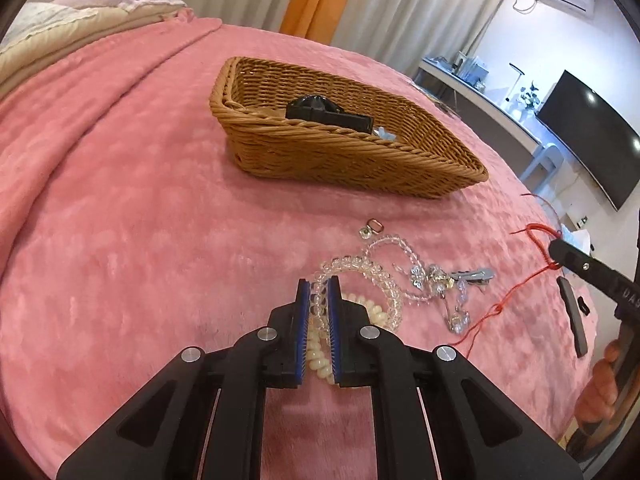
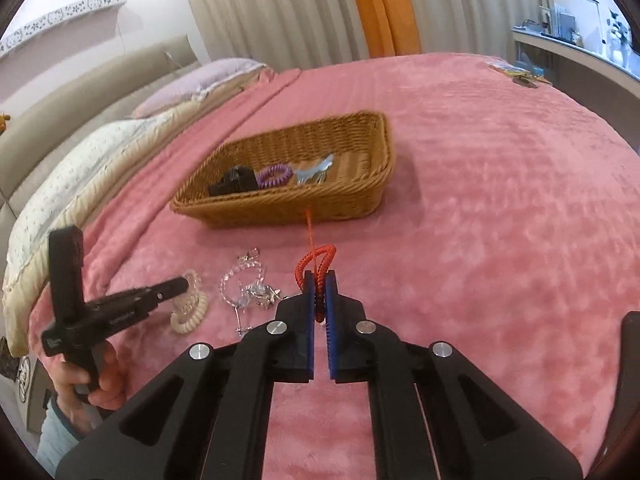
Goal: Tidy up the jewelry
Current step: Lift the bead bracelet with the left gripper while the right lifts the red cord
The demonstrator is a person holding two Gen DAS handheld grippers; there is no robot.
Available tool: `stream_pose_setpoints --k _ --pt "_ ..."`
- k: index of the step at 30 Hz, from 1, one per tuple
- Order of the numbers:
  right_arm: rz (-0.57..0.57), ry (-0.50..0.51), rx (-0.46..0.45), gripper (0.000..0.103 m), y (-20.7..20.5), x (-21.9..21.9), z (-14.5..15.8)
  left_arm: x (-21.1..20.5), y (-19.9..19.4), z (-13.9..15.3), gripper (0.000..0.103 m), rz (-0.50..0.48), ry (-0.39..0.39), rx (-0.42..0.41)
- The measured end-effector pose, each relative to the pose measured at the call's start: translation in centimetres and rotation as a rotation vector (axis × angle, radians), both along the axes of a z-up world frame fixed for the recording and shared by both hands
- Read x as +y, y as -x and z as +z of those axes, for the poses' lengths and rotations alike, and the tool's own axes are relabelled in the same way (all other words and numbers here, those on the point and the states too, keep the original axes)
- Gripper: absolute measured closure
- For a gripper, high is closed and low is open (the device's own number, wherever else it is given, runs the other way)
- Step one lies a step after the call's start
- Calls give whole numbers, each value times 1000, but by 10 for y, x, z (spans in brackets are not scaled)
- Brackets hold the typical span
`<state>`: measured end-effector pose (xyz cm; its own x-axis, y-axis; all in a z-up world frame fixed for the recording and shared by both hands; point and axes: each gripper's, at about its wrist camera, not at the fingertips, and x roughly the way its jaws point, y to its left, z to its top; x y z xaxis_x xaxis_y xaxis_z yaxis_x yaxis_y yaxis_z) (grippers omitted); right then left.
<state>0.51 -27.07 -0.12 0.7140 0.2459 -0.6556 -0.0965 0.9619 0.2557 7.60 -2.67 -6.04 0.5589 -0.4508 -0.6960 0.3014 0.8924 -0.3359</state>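
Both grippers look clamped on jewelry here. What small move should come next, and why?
Probably carry the right gripper, shut on the red cord, forward over the wicker basket and release; the cord is already lifted off the blanket.

The near wall of the wicker basket hides most of the black item inside it — what it is cannot be told. The tangle of clear and silver pieces is too small to sort apart. The red cord vanishes between blue pads — its far end blurs.
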Motion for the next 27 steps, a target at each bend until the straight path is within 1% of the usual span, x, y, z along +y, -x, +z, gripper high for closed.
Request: stream_pose_setpoints --k 3,6,11,13,15,16,17,18,19,22,23,25,27 --pt "-33 25 53 99 -1 -13 -17 4 1 -2 96 11 6 3" --pt "-53 18 105 99 -1 -25 -36 7 2 -2 96 24 19 1" --pt "-66 61 138 99 -1 -27 -51 14 6 -3 96 40 49 8" --pt "-57 41 161 98 -1 -27 -55 16 6 -4 96 41 63 7" --pt "-51 7 173 93 -1 -33 -58 18 6 -4 96 40 72 5" --pt "-53 2 173 81 0 -35 -59 19 6 -4 96 40 75 6" --pt "-59 1 169 61 1 -36 -58 18 6 -4 96 39 76 7" --pt "-66 6 158 52 2 -36 -57 18 6 -4 96 38 77 8" --pt "-69 15 149 48 3 -36 -55 18 6 -4 96 36 78 9" --pt "-54 51 152 48 -1 -29 -55 19 6 -5 96 31 78 8" --pt "-62 92 170 48 -6 -24 -58 18 7 -5 96 30 76 7" --pt "-72 138 192 48 -11 -18 -63 18 7 -5 96 28 72 5" --pt "-72 184 185 49 -13 -12 -64 18 8 -5 96 27 71 4"
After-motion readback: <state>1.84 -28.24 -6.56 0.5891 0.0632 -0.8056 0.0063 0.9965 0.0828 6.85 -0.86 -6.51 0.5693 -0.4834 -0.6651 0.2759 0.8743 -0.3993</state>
